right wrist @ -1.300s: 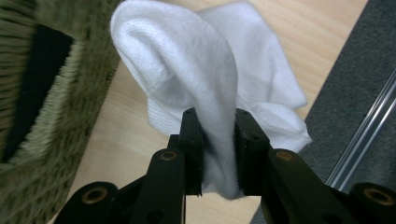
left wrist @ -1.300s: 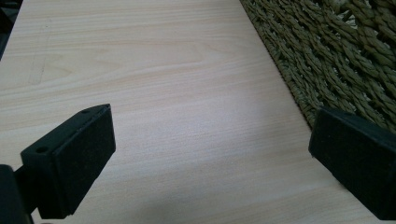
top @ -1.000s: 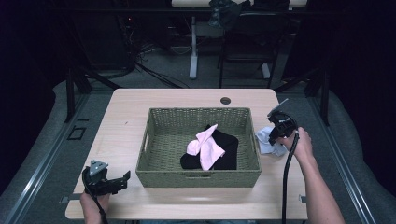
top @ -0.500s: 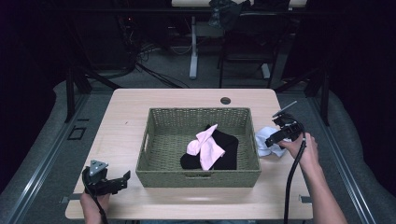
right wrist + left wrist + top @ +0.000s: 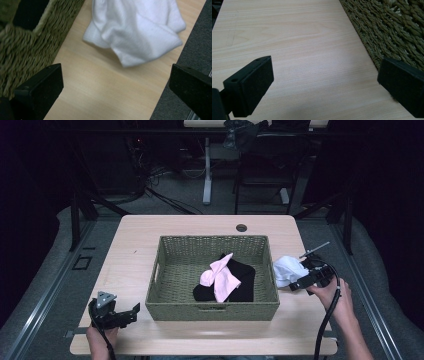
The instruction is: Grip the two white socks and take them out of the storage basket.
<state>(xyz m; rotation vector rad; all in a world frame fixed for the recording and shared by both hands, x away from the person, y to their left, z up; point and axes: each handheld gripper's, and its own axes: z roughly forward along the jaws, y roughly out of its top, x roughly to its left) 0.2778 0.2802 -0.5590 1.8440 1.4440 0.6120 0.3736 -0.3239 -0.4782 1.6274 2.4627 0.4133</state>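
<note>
Cloth (image 5: pixel 140 32) lies beyond right tool's (image 5: pixel 115 92) wide-apart jaws.

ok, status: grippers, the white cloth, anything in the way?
Right gripper just opened, nothing between jaws. Left gripper open, idle by basket. White cloth lies on table beside basket. Nothing in the way.

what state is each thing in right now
white cloth: crumpled on the table, outside the basket, not held
pink cloth: in the basket, on the black cloth
black cloth: in the basket
right gripper: open, empty
left gripper: open, empty
</note>
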